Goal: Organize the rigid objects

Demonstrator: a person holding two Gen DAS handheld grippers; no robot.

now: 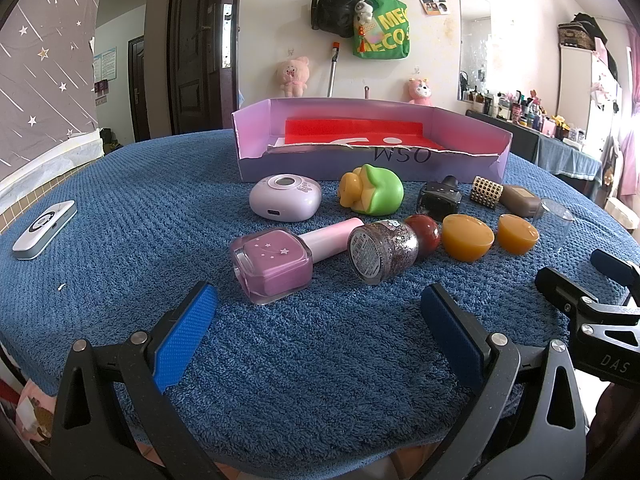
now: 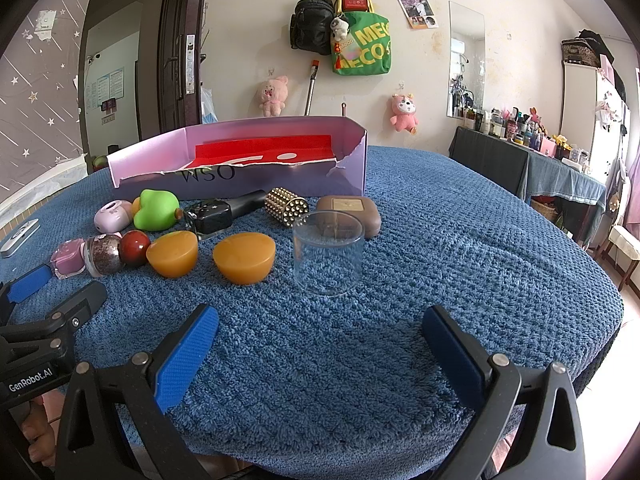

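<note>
Small objects lie on a blue towel in front of a purple box with a red insert. In the left wrist view: a pink nail polish bottle, a glitter bottle, a red ball, two orange halves, a lilac case, a green-yellow toy. My left gripper is open just short of the pink bottle. My right gripper is open and empty, facing a clear cup; a brown case, a studded cylinder and a black bottle lie beyond.
A white flat device lies at the towel's left edge. The towel's right edge drops off toward a cluttered side table. Bags and plush toys hang on the back wall.
</note>
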